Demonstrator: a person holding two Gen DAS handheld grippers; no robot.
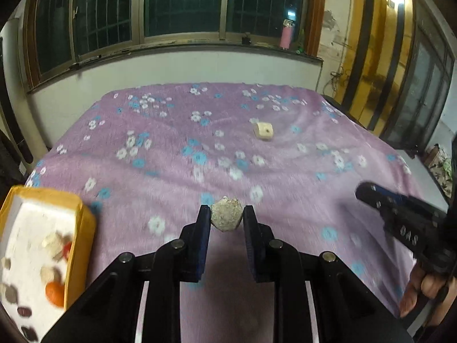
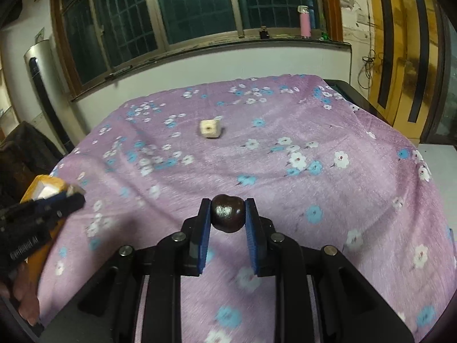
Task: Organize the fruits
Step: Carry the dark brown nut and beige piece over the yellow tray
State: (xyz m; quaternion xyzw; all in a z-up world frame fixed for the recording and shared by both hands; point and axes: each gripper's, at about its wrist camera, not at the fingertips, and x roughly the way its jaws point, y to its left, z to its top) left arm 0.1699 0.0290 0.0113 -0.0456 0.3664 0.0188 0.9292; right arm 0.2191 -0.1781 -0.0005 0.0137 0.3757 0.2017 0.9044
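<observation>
Lived-in room of a home, not a lab or shop. Work surface is covered by a purple fleece blanket (image 1: 217, 154) printed with white and blue flowers; a table is probably underneath, but only a dark edge is seen at the right. Behind it, a wide window (image 1: 182, 3) with barred panes and a worn wooden frame is seen, dark outside. A pink water bottle (image 1: 286, 33) is stood on the sill. Wall plaster (image 1: 332, 28) beside the window is seen peeling. Yellow-and-black doors (image 2: 400, 57) are seen at right, a tall floor-standing air conditioner (image 2: 42, 91) at left.
</observation>
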